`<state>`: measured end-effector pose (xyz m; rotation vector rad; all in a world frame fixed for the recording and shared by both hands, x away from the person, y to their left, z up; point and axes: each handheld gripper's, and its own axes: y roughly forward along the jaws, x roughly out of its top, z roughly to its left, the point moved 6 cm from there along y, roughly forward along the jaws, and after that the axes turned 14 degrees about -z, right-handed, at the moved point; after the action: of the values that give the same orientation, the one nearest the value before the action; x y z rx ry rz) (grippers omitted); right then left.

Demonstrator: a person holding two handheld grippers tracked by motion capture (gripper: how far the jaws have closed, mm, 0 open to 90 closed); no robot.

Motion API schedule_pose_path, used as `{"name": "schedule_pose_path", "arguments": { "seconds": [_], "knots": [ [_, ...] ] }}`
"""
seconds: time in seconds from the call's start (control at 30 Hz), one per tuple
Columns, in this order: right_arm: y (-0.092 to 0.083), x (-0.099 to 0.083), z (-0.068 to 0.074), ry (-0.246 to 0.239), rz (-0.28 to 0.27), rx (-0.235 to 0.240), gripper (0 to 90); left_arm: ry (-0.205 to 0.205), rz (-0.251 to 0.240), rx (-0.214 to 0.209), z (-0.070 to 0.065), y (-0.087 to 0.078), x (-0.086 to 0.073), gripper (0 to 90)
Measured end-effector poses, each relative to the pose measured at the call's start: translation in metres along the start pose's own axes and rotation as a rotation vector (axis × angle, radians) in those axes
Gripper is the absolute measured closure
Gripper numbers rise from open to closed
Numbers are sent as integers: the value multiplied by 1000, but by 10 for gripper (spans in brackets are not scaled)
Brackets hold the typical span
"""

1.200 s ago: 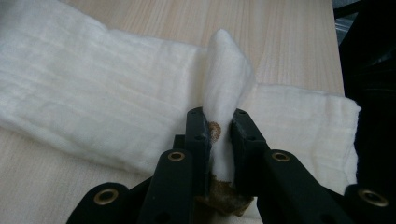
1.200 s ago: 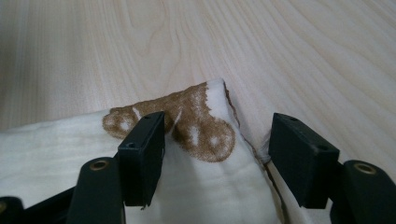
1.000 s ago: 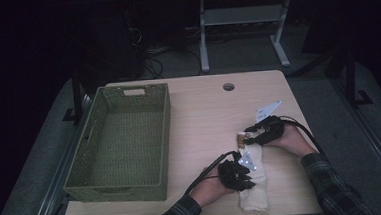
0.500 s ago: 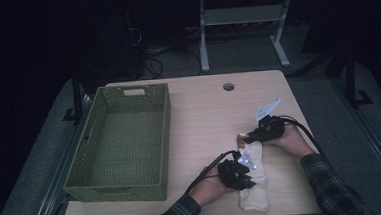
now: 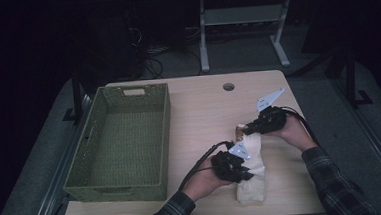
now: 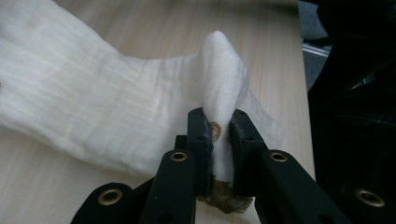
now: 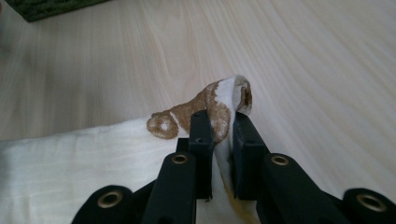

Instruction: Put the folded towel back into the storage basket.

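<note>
The cloth (image 6: 116, 116) is seen as a soft, matt white weave with fine ribbing and rough brown patches at its pinched edge. The table (image 7: 303, 60) is finished in pale, smooth wood grain with a faint sheen, and the basket (image 5: 125, 141) is woven from coarse, matt green fibre. The jaws are made of matt black plastic, set with small brass-coloured metal rivets.

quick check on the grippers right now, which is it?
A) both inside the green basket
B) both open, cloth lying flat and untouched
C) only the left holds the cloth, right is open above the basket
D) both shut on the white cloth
D: the left gripper pinches a raised fold of the white cloth, and the right gripper clamps its brown-printed end; the green basket sits apart to the left.
</note>
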<state>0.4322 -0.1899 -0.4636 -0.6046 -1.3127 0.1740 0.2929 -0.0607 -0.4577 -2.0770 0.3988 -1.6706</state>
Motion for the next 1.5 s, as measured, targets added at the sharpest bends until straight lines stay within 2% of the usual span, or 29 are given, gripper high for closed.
{"name": "schedule_pose_path", "arguments": {
  "seconds": [0.23, 0.3, 0.43, 0.6, 0.83, 0.9, 1.0, 1.03, 1.13, 1.23, 1.27, 1.3, 1.5],
  "knots": [
    [3, 22, 2, -29, -6, 3, 805, 3, -20, 25, 0, -20, 15, 799],
    [5, 33, 3, -54, -7, 7, 805, 9, -24, 30, 0, -30, 20, 799],
    [9, 47, 6, -72, -11, 10, 805, 14, -28, 43, 1, -46, 27, 799],
    [15, 67, 8, -81, -27, 13, 805, 32, -25, 63, 6, -70, 32, 799],
    [26, 95, 11, -105, -39, 14, 805, 40, -45, 65, 14, -106, 39, 798],
    [28, 99, 12, -100, -43, 20, 805, 45, -45, 66, 15, -111, 39, 797],
    [34, 117, 14, -105, -68, 25, 805, 62, -46, 64, 20, -130, 40, 797],
    [34, 117, 14, -105, -68, 25, 805, 62, -46, 64, 20, -130, 40, 797],
    [46, 131, 15, -124, -51, 26, 805, 65, -56, 71, 25, -148, 40, 797],
    [56, 142, 16, -140, -48, 27, 805, 68, -58, 75, 27, -157, 39, 797],
    [59, 146, 17, -141, -49, 27, 805, 77, -50, 84, 29, -167, 37, 797],
    [63, 149, 17, -155, -49, 29, 805, 78, -51, 88, 30, -171, 36, 797],
    [83, 167, 20, -161, -56, 43, 805, 60, -74, 115, 37, -198, 27, 797]
  ]
}}
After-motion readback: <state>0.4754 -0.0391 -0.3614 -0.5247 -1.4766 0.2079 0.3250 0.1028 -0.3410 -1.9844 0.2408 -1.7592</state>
